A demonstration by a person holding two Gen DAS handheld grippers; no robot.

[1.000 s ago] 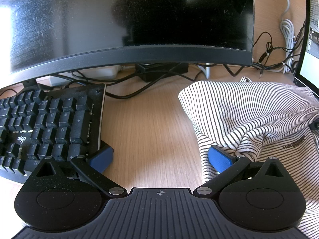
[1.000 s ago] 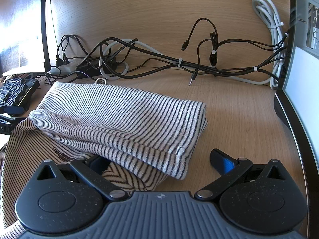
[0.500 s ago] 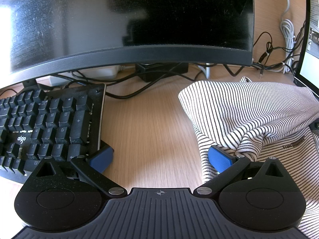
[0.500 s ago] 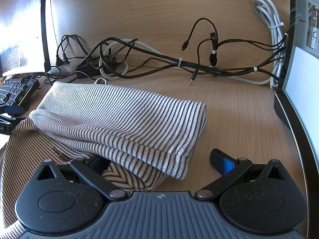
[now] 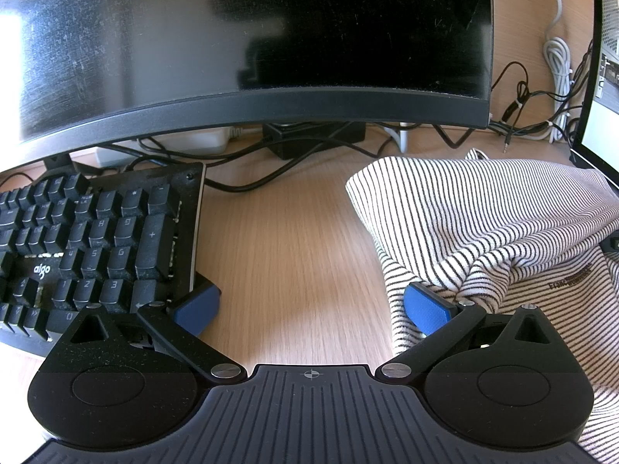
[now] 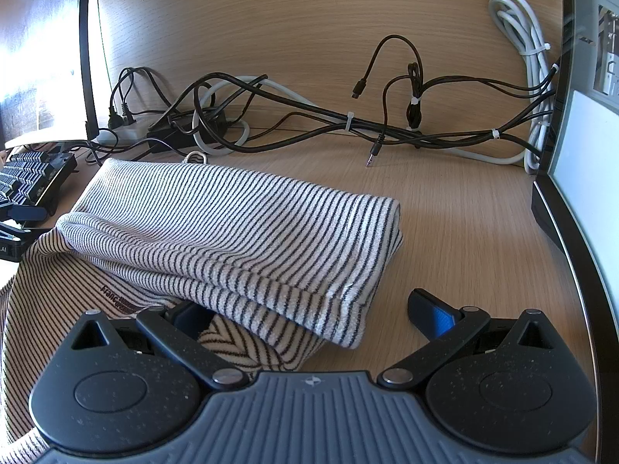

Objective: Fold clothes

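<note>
On desk (image 5: 294,247) | 2 grippers low (jaws spread) | striped garment (image 6: 232,224) folded

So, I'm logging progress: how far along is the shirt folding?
Partly done. The striped shirt already has one section folded over itself on the desk. Both the left gripper and right gripper are open at its near edge, gripping nothing. The lower layer remains unfolded.

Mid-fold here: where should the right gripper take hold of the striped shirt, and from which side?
Grip the striped shirt at the near right corner of its folded-over top layer. That corner overhangs the wooden desk with layered edges facing the open right gripper, so come in low from the front, one finger under, one over.
</note>
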